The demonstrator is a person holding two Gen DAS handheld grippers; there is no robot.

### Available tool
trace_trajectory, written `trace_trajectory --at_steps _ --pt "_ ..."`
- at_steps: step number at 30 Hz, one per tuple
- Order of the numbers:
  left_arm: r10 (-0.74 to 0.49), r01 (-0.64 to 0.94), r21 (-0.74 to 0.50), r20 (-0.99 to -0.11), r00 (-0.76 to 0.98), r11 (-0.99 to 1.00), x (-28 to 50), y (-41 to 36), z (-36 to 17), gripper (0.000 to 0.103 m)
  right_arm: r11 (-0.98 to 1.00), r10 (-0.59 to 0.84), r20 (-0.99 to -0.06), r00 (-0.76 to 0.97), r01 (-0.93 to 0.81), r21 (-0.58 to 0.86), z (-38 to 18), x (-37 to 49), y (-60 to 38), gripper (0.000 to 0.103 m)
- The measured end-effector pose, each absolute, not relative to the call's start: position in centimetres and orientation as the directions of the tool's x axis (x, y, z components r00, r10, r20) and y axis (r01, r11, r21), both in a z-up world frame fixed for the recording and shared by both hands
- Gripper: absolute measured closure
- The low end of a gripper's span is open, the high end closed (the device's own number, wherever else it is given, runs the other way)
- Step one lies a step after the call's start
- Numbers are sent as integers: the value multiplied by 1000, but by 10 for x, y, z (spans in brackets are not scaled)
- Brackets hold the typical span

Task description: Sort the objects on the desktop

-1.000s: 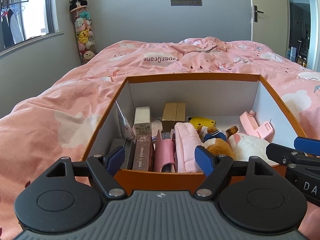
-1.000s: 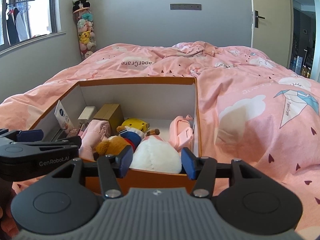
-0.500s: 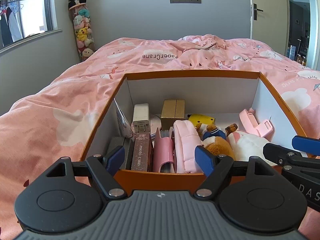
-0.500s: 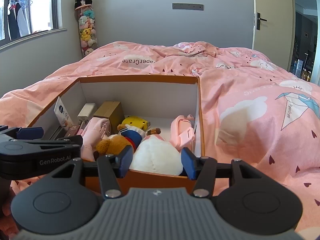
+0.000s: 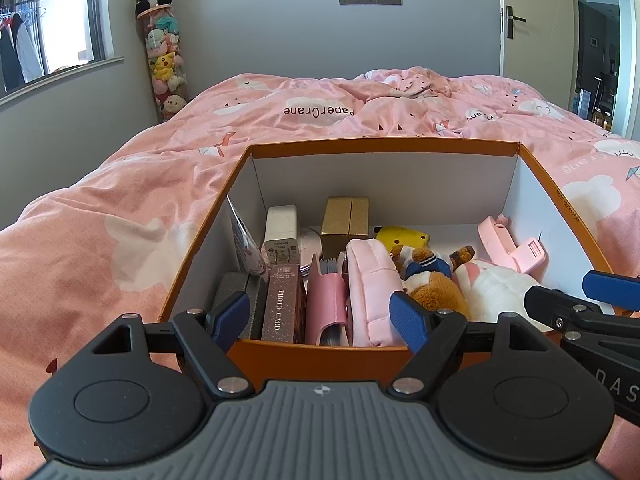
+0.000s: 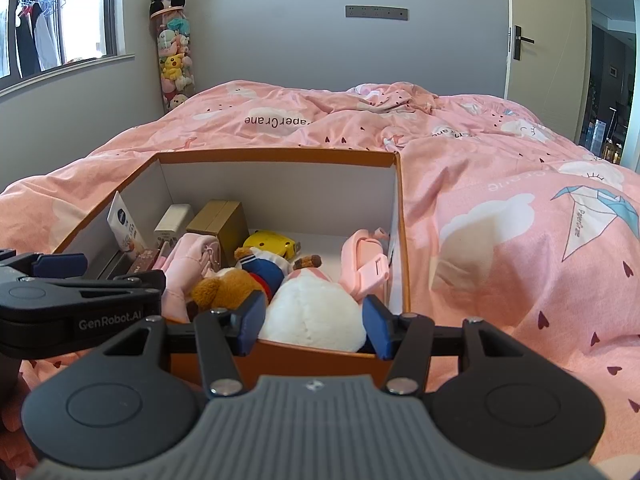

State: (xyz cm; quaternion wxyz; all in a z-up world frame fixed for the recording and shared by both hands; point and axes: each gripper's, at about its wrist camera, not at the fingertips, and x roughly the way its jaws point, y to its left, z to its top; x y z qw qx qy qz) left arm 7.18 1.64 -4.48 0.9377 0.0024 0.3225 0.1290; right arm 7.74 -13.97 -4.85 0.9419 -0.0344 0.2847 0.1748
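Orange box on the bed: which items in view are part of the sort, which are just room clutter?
Job:
orange box
white plush
brown plush
pink pouch
photo card box
gold box
white charger

Lying about:
pink duvet
tube of plush toys

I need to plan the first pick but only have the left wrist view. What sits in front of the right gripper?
Observer: The right gripper is open, framing the white plush at the orange box near wall.
Operator: Is the yellow toy fully visible there?
Observer: More so: the yellow toy lies behind the blue-shirted plush.
Operator: Anything beside the box?
Observer: Only pink duvet, with a paper-crane print.
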Motion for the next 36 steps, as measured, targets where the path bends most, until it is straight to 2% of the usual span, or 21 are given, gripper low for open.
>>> trace_trajectory --at_steps 36 --pt "215 -214 76 -615 759 974 72 14 -46 12 936 312 -549 775 -351 36 -48 78 -140 47"
